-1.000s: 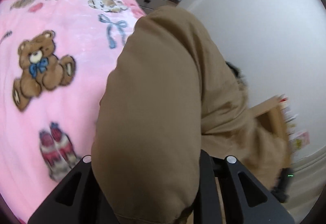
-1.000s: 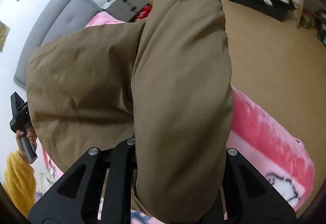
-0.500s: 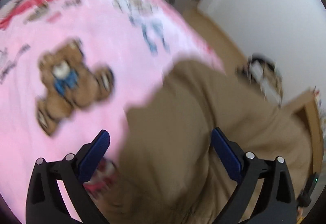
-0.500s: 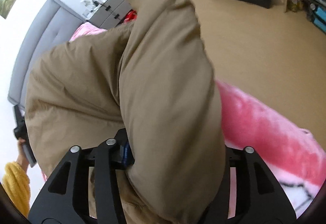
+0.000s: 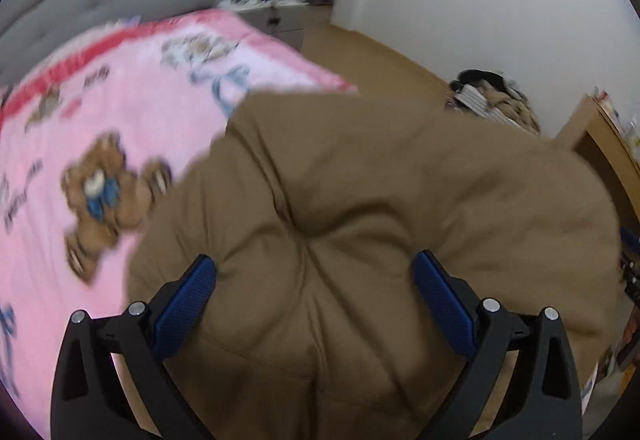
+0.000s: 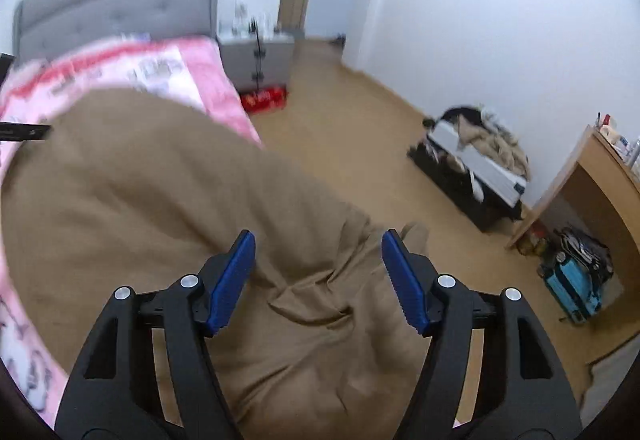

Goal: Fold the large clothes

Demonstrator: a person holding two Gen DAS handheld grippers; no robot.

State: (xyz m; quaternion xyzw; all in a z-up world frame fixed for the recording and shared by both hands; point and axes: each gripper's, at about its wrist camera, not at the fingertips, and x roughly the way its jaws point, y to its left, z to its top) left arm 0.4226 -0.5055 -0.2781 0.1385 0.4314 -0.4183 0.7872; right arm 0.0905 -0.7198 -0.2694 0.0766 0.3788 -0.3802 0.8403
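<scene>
A bulky tan padded garment (image 5: 360,208) lies heaped on the near corner of the bed, on top of a pink teddy-bear blanket (image 5: 100,128), its puffy folds gathered into a pucker just ahead of the left gripper. Its exact kind is hard to tell from the crumpled mass. Its longer run seems to go crosswise, from the blanket side toward the bed's edge, where in the right wrist view part of it (image 6: 200,200) slopes down over the edge toward the wooden floor (image 6: 360,128). The left gripper (image 5: 314,276) hovers over the garment with its blue-padded jaws spread wide; the cloth sits between and below them, but the pads do not press it. The right gripper (image 6: 318,264) has its jaws opening, partly apart, with wrinkled tan cloth below the gap and neither pad clamped on it. Beyond the blanket stands a grey tufted headboard (image 6: 120,4), with a grey nightstand (image 6: 256,56) beside it. Farther off on the floor against the white wall sits an open suitcase (image 6: 476,164) piled with clothes, next to a wooden desk (image 6: 592,176) and a blue case (image 6: 576,280).
</scene>
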